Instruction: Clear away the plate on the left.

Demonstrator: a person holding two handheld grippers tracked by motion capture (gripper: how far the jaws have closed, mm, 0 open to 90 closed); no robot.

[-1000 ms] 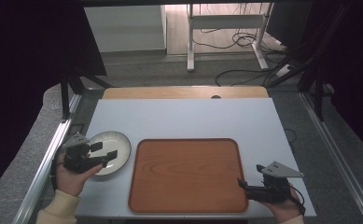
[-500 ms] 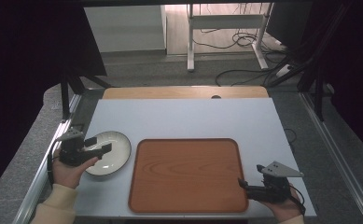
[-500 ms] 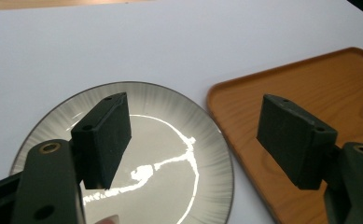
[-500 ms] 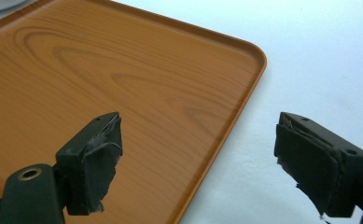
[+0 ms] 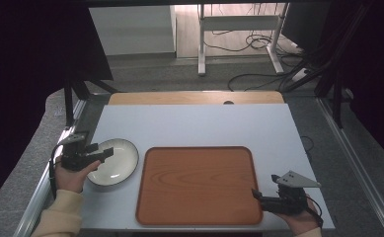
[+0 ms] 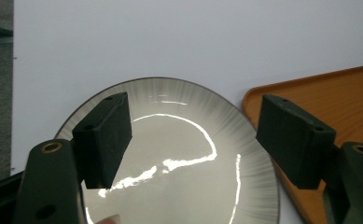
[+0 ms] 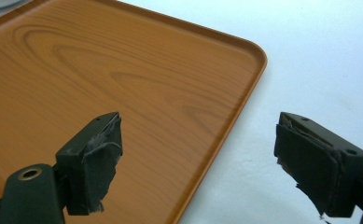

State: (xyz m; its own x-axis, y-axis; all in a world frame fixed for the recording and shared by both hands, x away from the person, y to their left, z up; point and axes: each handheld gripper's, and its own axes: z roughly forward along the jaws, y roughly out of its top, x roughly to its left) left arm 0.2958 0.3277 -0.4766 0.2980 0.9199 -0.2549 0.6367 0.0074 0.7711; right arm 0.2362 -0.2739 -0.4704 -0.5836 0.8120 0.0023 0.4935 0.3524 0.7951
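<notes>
Left claw [image 5: 96, 154] released, jaws wide, now lifted and drawn back toward the table's left edge; a second ago it sat lower over the plate [image 5: 114, 162], so it looks to be lining up on the near rim. Plate rests on the table [image 5: 194, 123] just left of the wooden tray [image 5: 197, 183], not touching it. Right claw [image 5: 258, 196] also released, unmoved, straddling the tray's near right corner. Nothing grasped yet.

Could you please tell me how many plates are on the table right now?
1: a pale round plate at the table's left side, just left of the wooden tray, under the open left gripper.
</notes>
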